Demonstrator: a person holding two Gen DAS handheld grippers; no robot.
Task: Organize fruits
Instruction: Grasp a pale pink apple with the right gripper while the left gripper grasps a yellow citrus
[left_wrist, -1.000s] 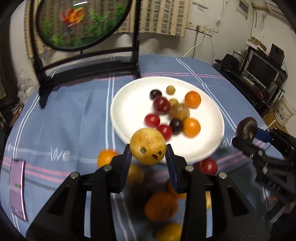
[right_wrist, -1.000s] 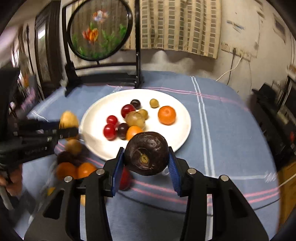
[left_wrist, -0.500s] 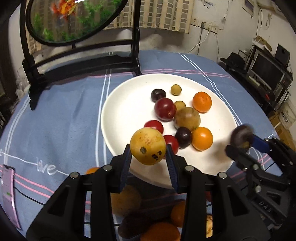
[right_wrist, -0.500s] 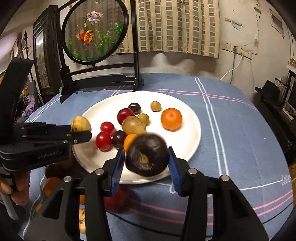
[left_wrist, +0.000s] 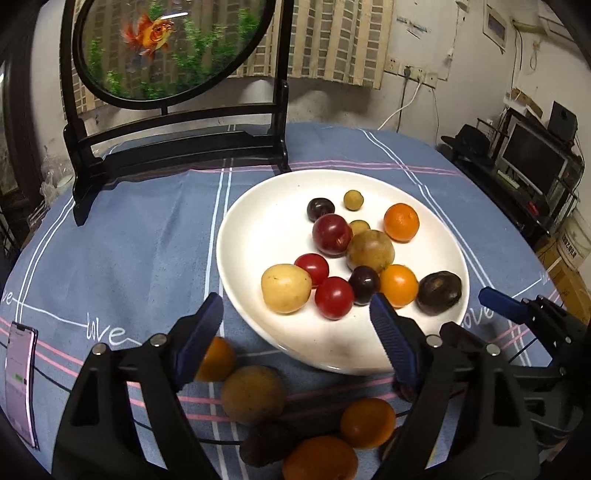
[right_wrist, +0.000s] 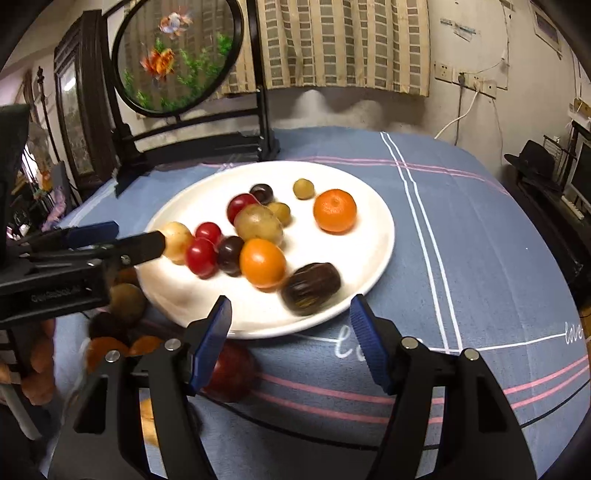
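A white plate (left_wrist: 258, 221) on the blue cloth holds several small fruits: red, orange, dark and yellow-green. My left gripper (left_wrist: 295, 301) hangs over the plate's near rim, its jaws opening, pads clear of everything. A yellow spotted fruit (left_wrist: 286, 288) lies on the plate just beyond its fingertips. My right gripper (right_wrist: 291, 301) is also opening over the plate (right_wrist: 362, 251). The dark purple fruit (right_wrist: 310, 282) lies blurred on the plate between and just past its tips, not pressed by the pads. Each gripper shows at the edge of the other's view.
Several loose fruits lie on the cloth in front of the plate, among them an orange one (left_wrist: 216, 358), a brown one (left_wrist: 253, 393) and a red one (right_wrist: 231, 373). A black-framed goldfish screen (left_wrist: 177, 48) stands behind. A phone (left_wrist: 20, 376) lies at the left edge.
Both grippers opened. The yellow fruit dropped from the left jaws onto the plate, and the dark purple fruit dropped from the right jaws onto it. Both grippers moved in closer over the plate.
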